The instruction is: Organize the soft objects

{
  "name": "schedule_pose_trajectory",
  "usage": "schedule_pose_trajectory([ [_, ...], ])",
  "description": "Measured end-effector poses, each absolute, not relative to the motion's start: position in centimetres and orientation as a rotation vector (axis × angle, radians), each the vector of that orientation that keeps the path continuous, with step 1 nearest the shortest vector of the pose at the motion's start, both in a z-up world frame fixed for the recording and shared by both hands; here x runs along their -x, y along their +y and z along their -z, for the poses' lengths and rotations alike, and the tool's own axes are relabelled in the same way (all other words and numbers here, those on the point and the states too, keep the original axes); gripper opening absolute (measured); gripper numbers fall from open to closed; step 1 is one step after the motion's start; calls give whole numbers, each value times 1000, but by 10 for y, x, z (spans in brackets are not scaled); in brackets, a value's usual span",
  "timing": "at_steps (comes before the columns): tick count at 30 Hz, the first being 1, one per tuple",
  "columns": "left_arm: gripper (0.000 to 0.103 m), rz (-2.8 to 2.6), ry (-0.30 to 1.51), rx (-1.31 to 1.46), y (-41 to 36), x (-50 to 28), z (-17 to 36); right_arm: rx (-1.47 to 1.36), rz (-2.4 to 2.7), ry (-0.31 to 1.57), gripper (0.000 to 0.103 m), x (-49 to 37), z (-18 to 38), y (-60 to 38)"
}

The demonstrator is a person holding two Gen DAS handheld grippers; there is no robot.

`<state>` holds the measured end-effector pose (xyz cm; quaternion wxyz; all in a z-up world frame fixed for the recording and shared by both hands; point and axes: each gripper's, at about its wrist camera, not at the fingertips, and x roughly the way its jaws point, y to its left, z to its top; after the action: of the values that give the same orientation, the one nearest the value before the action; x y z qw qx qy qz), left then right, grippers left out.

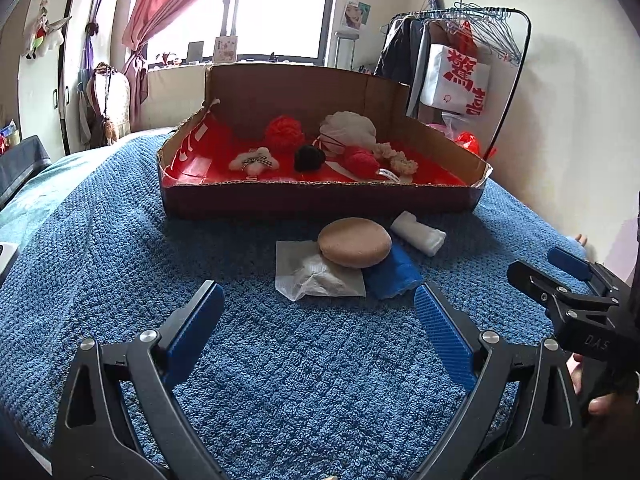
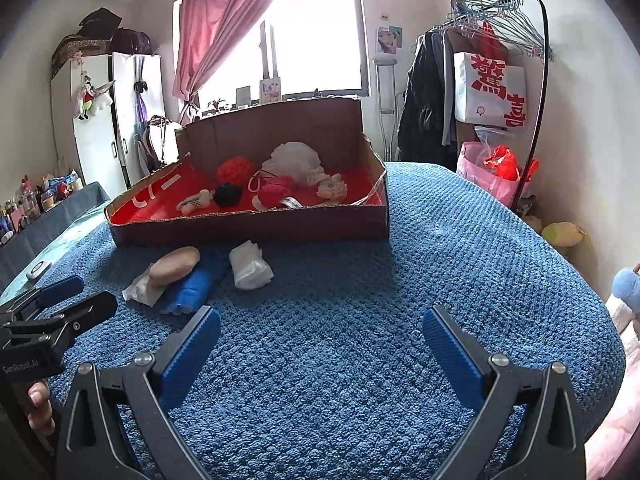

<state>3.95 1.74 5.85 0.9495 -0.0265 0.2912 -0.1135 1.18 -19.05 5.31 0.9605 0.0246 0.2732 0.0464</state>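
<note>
Jaws spread wide and empty, the left gripper [image 1: 320, 300] and right gripper [image 2: 322, 328] are hovering over the blue blanket [image 1: 280, 360]. Ahead, white tissue [image 1: 308, 276], tan sponge [image 1: 354, 242], blue cloth [image 1: 394, 274] and white roll [image 1: 418, 233] are lying before the cardboard box [image 1: 320, 200].

Before me on the blue blanket a round tan sponge [image 1: 354, 241] rests flat on a white tissue [image 1: 308, 272] and a blue cloth [image 1: 394, 272], a white roll [image 1: 418, 233] just beside them, while the open cardboard box [image 1: 320, 200] beyond holds red, black and white soft pieces
</note>
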Motion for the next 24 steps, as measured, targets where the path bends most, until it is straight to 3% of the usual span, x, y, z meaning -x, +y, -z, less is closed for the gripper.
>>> schedule_pose_trajectory([
  [24,97,303,752,-19,15,-93,-69,-88,-200,675,103,-65,-66,-186],
])
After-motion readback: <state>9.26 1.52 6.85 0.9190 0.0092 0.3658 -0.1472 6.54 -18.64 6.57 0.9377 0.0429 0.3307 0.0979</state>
